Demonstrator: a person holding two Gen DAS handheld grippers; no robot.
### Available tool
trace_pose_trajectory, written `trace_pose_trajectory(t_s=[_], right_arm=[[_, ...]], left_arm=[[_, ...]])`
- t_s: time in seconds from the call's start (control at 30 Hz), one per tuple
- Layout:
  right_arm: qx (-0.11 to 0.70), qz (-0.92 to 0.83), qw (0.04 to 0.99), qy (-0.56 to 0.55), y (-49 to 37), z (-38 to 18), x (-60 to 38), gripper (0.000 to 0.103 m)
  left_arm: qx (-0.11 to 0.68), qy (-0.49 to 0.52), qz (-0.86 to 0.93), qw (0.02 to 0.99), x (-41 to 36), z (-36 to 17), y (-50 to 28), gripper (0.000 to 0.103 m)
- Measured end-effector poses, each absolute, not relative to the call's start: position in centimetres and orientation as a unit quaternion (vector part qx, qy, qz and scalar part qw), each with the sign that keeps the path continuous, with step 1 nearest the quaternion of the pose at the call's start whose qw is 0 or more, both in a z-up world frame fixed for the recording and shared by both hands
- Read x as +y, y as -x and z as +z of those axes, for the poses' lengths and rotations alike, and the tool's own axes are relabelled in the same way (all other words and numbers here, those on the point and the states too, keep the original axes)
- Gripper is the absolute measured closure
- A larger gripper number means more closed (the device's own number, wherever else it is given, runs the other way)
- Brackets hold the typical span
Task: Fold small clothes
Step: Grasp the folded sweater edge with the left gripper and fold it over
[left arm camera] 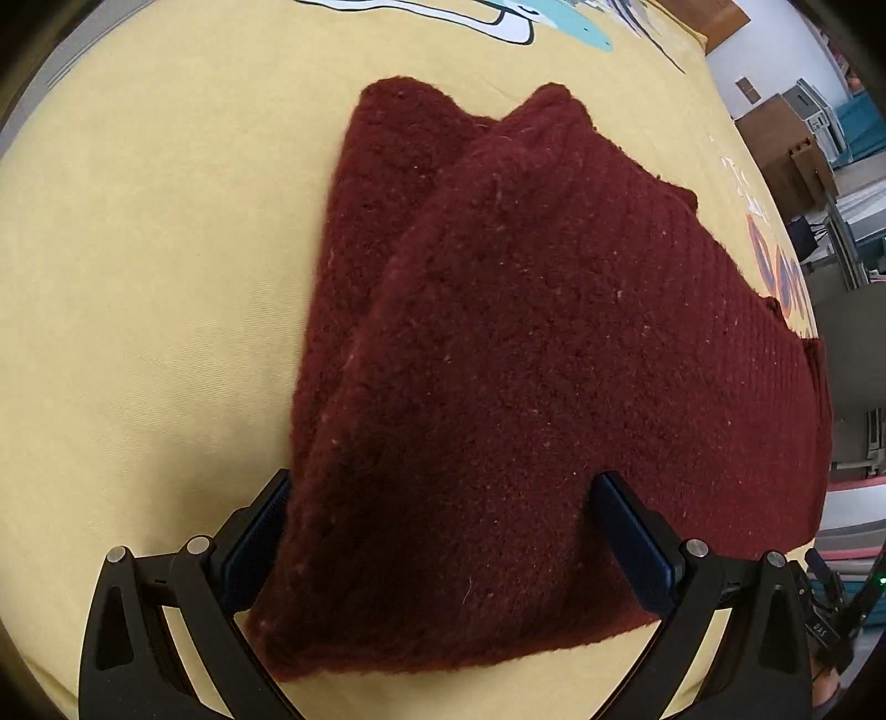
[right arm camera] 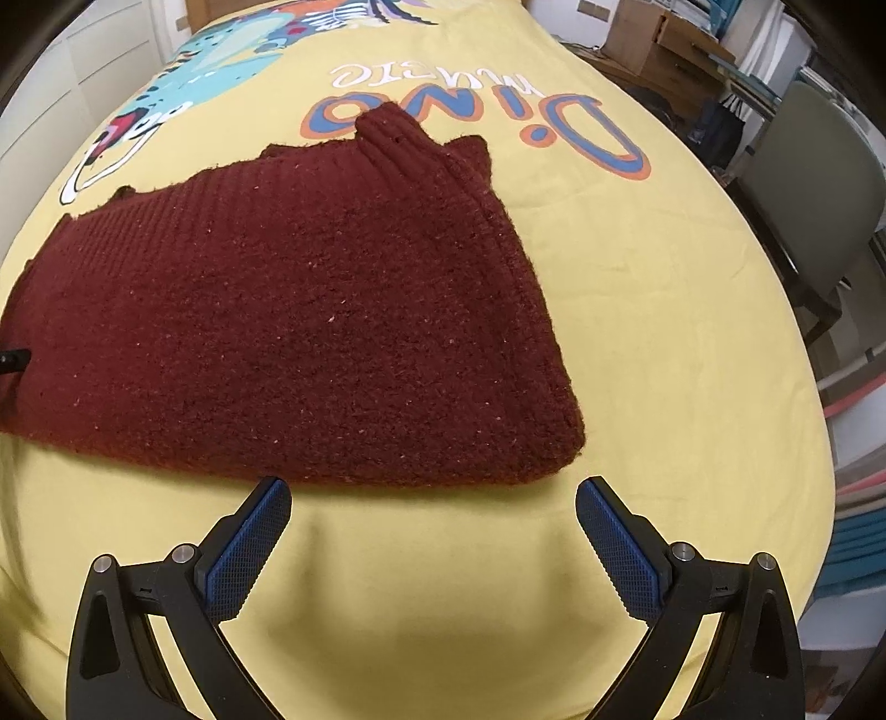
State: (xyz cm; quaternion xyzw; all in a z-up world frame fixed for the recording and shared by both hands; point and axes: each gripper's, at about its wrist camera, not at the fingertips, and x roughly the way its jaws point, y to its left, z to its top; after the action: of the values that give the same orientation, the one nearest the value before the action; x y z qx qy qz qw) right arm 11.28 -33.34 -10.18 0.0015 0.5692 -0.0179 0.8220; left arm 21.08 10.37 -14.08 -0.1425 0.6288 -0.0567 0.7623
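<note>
A dark red knitted garment (left arm camera: 526, 332) lies folded on a yellow printed bedsheet (left arm camera: 138, 277). In the left wrist view my left gripper (left arm camera: 440, 493) is open, its blue-padded fingers (left arm camera: 637, 548) standing on either side of the garment's near corner, which lies between them. In the right wrist view the same garment (right arm camera: 310, 327) lies flat, its ribbed collar (right arm camera: 398, 138) at the far side. My right gripper (right arm camera: 432, 498) is open and empty, just short of the garment's near edge.
The sheet (right arm camera: 664, 332) carries a dinosaur print and large blue and orange lettering (right arm camera: 476, 122). A grey chair (right arm camera: 819, 183) stands at the right of the bed. Cardboard boxes (right arm camera: 659, 39) and shelving sit beyond the far edge.
</note>
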Motion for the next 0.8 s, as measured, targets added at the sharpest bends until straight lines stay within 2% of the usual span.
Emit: trace_pose_trajectory(t_s=[0.3,0.4,0.5,0.6,0.67,0.8], right_arm=[[0.56,-0.02,0.828,-0.006,-11.0,-9.9,-33.5,0.0],[0.557,-0.019,0.83,-0.01,-10.7,-10.0,-33.9,0.0],[0.553,-0.022,0.832,-0.022,-10.4,-10.0,-34.8,0.0],[0.549,-0.023,0.835,-0.03,-10.2,-9.9,-35.4,0.0],[0.546,-0.02,0.837,-0.035,-10.1,-9.8,-35.6,0.0],[0.539,-0.01,0.841,-0.044,-9.9,-9.4,-35.9,0.0]], left_arm=[[0.627,0.114,-0.071,0.767,9.2,-14.4,-20.9,0.002],[0.626,0.113,-0.087,0.767,8.9,-14.2,-21.4,0.01],[0.63,0.112,-0.1,0.762,8.3,-14.0,-21.6,0.025],[0.636,0.116,-0.109,0.755,7.9,-13.2,-22.0,0.046],[0.639,0.13,-0.117,0.749,7.6,-12.5,-22.1,0.068],[0.636,0.112,-0.12,0.754,6.5,-9.7,-22.2,0.071]])
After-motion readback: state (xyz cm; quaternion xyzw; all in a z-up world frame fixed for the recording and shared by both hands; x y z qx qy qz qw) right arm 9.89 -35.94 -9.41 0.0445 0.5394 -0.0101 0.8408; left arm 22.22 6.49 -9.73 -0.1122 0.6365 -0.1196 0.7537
